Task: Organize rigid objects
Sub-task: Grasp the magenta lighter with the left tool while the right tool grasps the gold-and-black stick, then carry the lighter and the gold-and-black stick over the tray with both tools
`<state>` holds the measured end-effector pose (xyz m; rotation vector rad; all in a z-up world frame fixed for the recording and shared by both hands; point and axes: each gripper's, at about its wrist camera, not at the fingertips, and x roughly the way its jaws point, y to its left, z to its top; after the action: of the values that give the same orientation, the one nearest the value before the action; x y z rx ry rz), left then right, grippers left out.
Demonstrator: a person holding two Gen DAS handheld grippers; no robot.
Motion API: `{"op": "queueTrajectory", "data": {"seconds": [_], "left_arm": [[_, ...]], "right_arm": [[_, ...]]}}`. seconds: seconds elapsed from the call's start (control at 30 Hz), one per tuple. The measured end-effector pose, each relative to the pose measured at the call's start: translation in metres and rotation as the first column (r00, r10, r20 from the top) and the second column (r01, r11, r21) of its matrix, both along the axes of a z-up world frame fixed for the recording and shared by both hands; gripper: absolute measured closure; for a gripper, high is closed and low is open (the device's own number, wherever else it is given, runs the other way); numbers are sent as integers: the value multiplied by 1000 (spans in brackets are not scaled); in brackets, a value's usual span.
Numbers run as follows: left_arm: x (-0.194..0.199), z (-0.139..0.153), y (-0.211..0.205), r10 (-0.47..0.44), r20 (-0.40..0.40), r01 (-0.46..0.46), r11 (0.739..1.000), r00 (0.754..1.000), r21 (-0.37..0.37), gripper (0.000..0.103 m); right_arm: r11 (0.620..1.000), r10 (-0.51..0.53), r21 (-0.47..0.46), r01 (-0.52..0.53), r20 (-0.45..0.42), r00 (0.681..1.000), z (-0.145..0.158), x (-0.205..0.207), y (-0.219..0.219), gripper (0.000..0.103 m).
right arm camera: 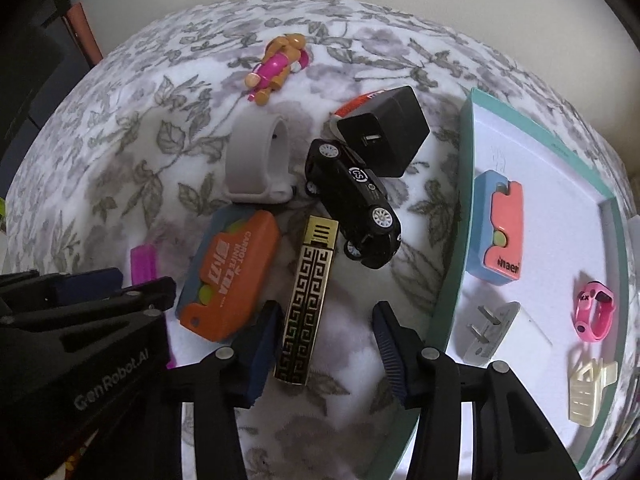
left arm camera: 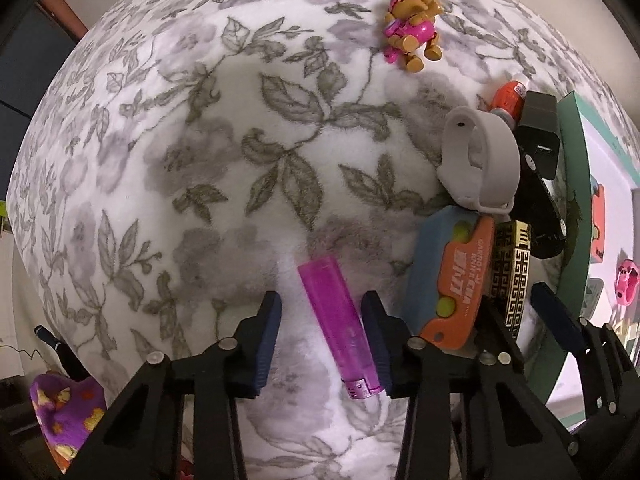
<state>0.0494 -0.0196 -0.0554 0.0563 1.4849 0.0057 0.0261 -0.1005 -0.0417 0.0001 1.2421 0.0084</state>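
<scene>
Left gripper (left arm camera: pixel 321 338) is pointing down over the pink lighter (left arm camera: pixel 338 326), jaws part open; the right pad is touching or nearly touching the lighter's side, the left pad is standing clear with blanket showing between, so no squeeze yet. Lighter is lying on the blanket (left arm camera: pixel 200 160), tilted across the jaw line.

Right gripper (right arm camera: pixel 326 340) is straddling the near end of the gold lighter (right arm camera: pixel 306 312), jaws part open; left pad is looking close against the case, right pad well clear. Nothing held.

Risks, judged from this frame:
- Pink lighter is sitting skewed, so closing pads are likely pushing on one corner first and rotating or squirting it out.
- Blanket is soft and furry; pads coming low could be pinching pile with the lighter.
- Gold lighter is smooth and being taken near one end, so it may be pivoting or slipping on lift.
- Orange case (right arm camera: pixel 230 276) is lying just beside the gold lighter and the left pad; a nudge could be shifting it.
- The two grippers are working near each other; the left one's frame is filling the right view's lower left, so a knock is possible.

Writing:
- Left gripper body: "GenRobot.AI".
- Orange case: "CARROT", rest not clear.
- Car (right arm camera: pixel 354 204) roof: a round badge, letters uncertain.
- In the tray (right arm camera: pixel 450 280), well right: coral case (right arm camera: pixel 504 232) reading "inaen" or similar.

Farthest: dog figure (right arm camera: pixel 276 68), no writing seen
</scene>
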Motion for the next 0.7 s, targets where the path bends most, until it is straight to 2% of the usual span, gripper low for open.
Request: {"op": "queueTrajectory", "data": {"seconds": [0.07, 0.13, 0.27, 0.3, 0.43, 0.7], "left_arm": [[-1, 0, -3, -5, 2, 5, 1000, 1000, -7, 67], [0, 2, -7, -10, 2, 10, 1000, 1000, -16, 71], [1, 4, -9, 1, 1, -1, 999, 1000, -33, 76], [3, 0, -3, 4, 1, -4, 999, 1000, -37, 76], [3, 5, -1, 21, 4, -21, 999, 1000, -41, 82], [8, 22, 17, 37, 27, -35, 998, 999, -57, 83]], "right_arm": [[1000, 1, -1, -1, 4, 1000, 0, 0, 1, 53], [1000, 2, 1, -2, 8, 1000, 0, 0, 2, 57], [1000, -10, 12, 10, 15, 1000, 3, -2, 0, 81], [1000, -15, 12, 15, 16, 1000, 3, -1, -2, 84], [1000, -13, 18, 13, 15, 1000, 4, 0, -4, 85], [999, -14, 29, 13, 22, 1000, 10, -6, -5, 87]]}}
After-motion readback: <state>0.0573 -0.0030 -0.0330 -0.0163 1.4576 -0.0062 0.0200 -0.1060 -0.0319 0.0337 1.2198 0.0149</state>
